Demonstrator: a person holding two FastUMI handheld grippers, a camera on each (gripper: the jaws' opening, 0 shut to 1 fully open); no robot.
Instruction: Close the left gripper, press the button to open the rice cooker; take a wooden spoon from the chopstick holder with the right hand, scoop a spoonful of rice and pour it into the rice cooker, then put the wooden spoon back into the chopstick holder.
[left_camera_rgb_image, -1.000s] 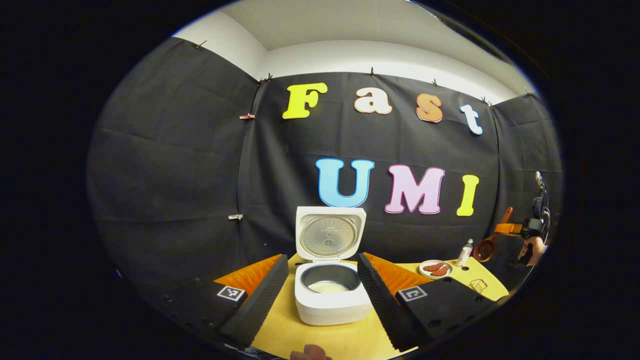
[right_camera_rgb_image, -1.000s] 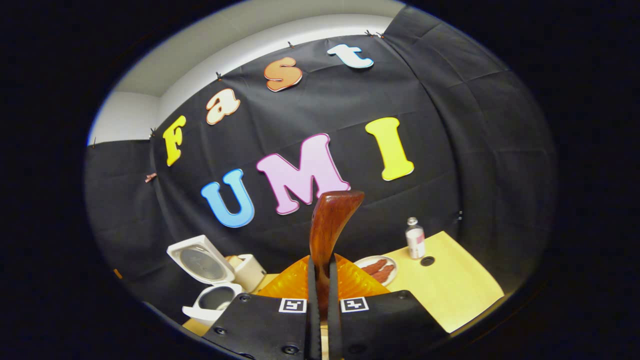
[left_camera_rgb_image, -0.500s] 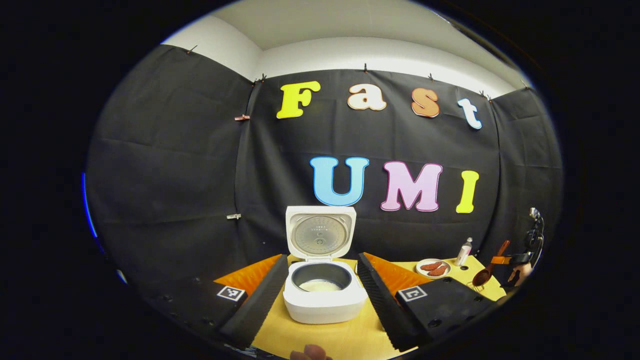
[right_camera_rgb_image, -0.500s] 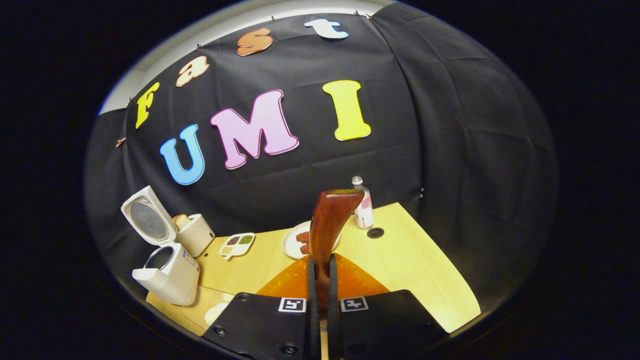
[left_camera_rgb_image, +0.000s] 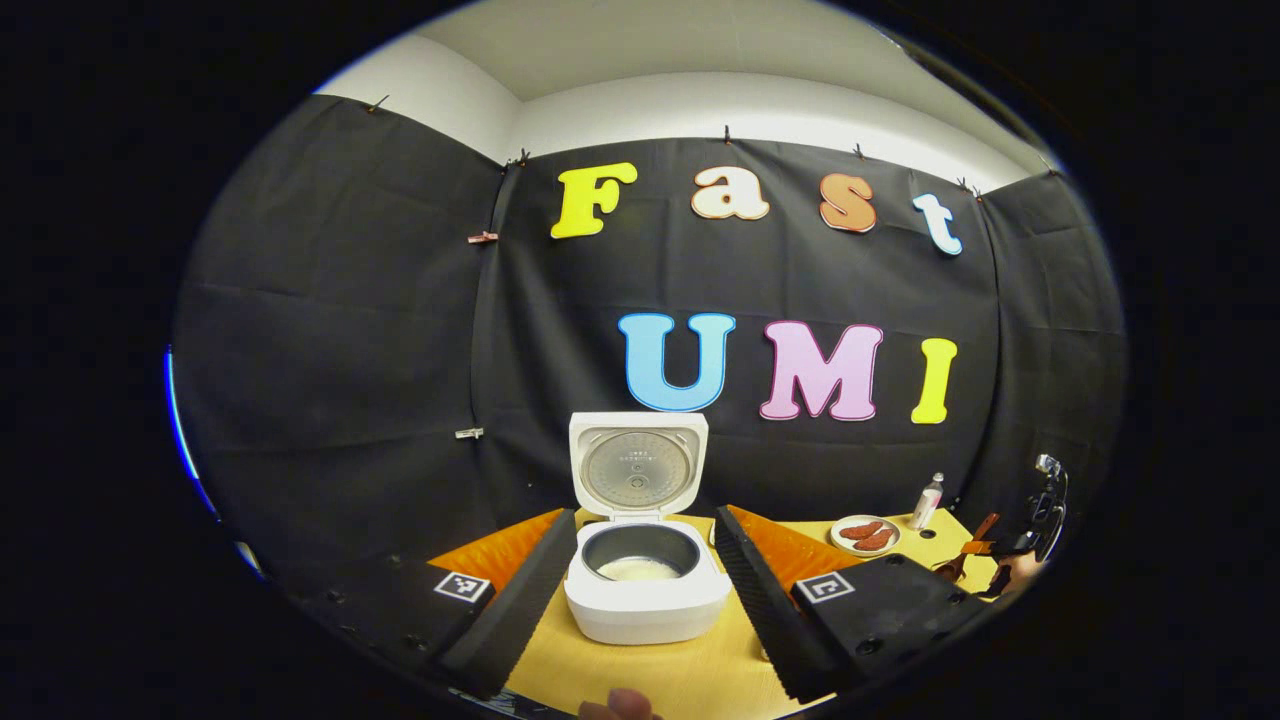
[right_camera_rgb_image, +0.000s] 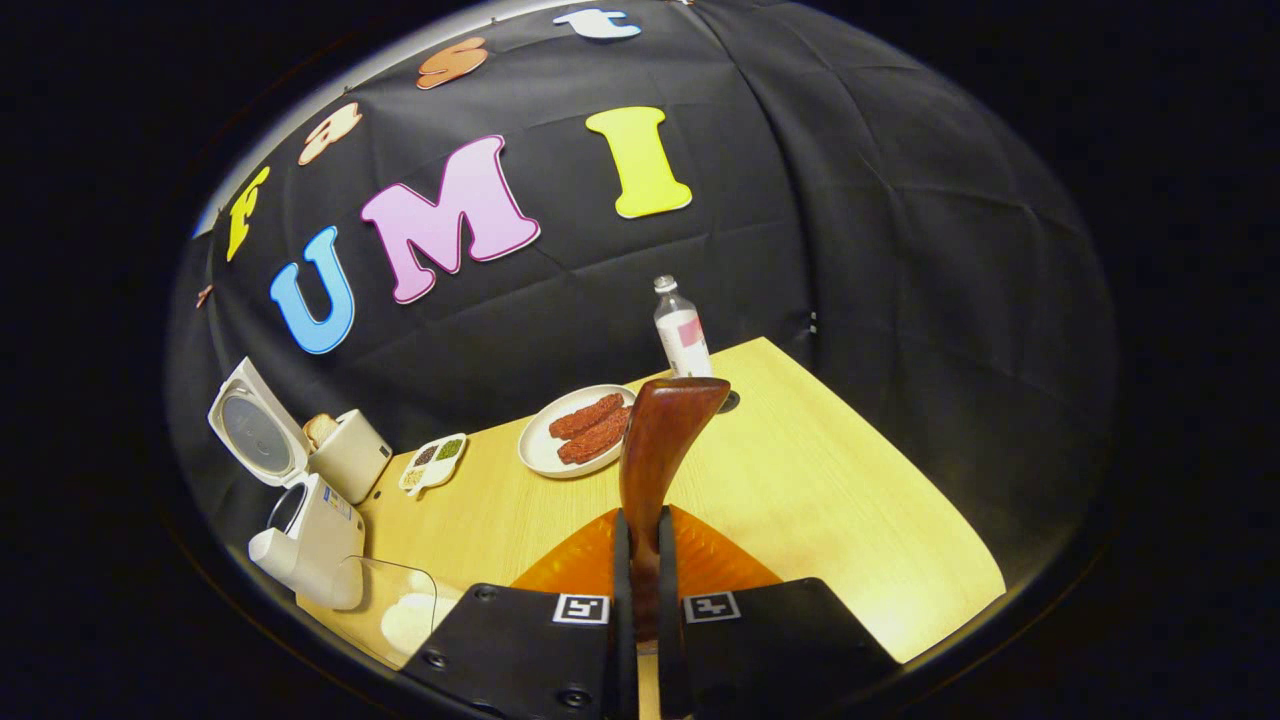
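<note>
White rice cooker (left_camera_rgb_image: 645, 590) stands between the left fingers, lid raised upright, pale rice low in its grey pot. Brown wooden spoon (right_camera_rgb_image: 655, 450) rises from between the right fingers, its handle pinched there.

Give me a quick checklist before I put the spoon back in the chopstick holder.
1. Rice cooker lid open: ok, it stands upright.
2. Rice in the pot: ok, white rice lies in the bottom.
3. Grip on the wooden spoon: ok, the right hand-held gripper is shut on its handle.
4. Spoon lined up over the chopstick holder: cannot tell, that spot at the table's right edge is too small in the left gripper view.
5. Left hand-held gripper out of the way: ok, it is open and held back from the cooker.
</note>
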